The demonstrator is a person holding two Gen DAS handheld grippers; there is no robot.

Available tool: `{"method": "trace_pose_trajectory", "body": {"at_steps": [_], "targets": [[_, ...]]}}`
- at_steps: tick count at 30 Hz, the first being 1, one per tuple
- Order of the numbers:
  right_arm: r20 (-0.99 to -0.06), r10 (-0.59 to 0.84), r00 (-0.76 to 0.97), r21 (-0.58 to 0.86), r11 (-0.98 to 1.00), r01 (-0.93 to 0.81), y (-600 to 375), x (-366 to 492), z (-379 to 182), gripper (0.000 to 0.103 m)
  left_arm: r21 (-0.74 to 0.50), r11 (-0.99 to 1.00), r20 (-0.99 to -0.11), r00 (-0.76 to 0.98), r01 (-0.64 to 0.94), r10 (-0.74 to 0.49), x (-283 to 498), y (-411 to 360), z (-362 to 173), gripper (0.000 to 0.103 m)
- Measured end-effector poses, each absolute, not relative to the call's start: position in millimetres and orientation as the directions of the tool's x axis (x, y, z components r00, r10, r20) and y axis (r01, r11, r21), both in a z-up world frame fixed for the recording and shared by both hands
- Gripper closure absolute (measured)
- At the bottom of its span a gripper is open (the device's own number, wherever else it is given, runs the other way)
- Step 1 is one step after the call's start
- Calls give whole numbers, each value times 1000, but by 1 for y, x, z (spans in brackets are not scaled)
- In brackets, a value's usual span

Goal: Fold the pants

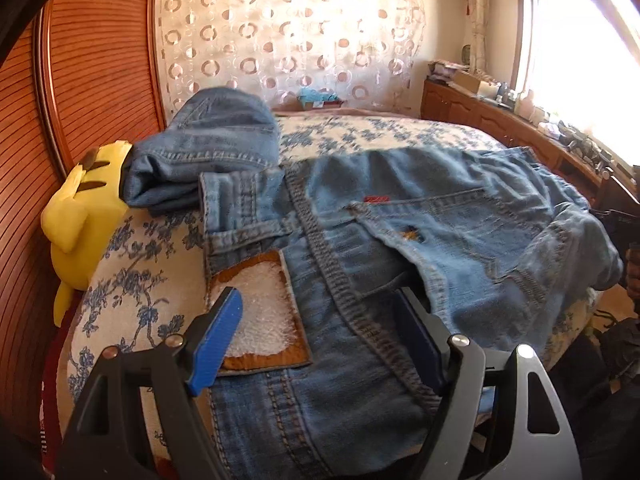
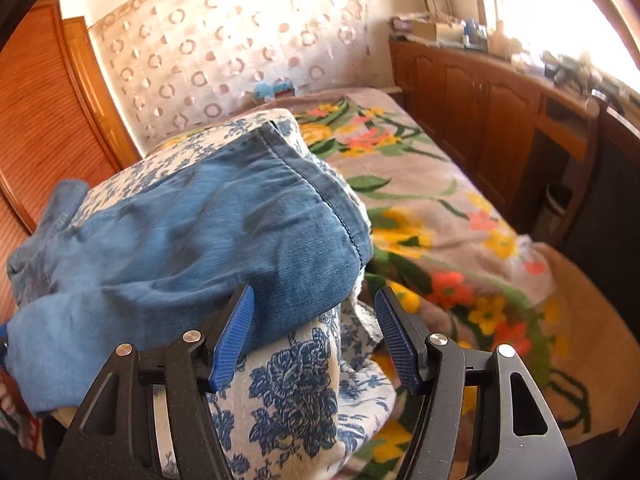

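The left gripper [image 1: 320,340] stands wide open over the waistband of the jeans [image 1: 400,232], gripping nothing. The right gripper [image 2: 316,340] is also open and empty, a jeans leg lying by its left finger [image 2: 234,336] on the floral cover [image 2: 296,392].

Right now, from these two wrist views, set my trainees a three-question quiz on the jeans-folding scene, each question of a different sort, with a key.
1. True or false: the left gripper is clamped on the jeans.
2. Which colour is the plush toy beside the bed? A red, B yellow, C green.
3. Fill in: the right gripper hovers by the jeans' ____.

Key: 1 false, its jaws stand open over the waistband patch; 2 B; 3 leg hem.
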State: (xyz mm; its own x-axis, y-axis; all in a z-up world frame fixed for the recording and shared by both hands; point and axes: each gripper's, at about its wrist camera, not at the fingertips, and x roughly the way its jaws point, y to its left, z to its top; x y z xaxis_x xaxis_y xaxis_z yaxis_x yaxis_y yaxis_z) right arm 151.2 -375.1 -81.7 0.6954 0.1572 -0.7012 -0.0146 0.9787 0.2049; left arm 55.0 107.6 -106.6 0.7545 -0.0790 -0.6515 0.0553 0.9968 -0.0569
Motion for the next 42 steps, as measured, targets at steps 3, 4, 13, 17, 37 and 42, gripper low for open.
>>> {"method": "trace_pose_trajectory", "body": {"at_steps": [3,4,13,17,37,42], "targets": [[-708,193,679,253,967,-10,-378,156,-85,44,-53,996,-633,769,72,-90,51,102,-96,25],[-707,201,679,263,965,-12,-379,156,-85,46,-53,996,-627,774,76,-92,50,100,-93,25],[-659,184,729,219,975,-48,-369,151,-61,98,-55,994,-589,801,91,-106,43,94,-71,25],[-613,176,771,192,979,-70,-360,150,-36,101,-57,995,-579,808,87,-104,42,95,-67,25],[-443,594,672,114,780,-615,-108,147,82,102,-61,998,-536,844,-33,-5,23,146,-47,25],[-458,712,532,189,662,-725,-49,133,80,102,-85,994,-539,842,-74,17,18,165,-49,25]]}}
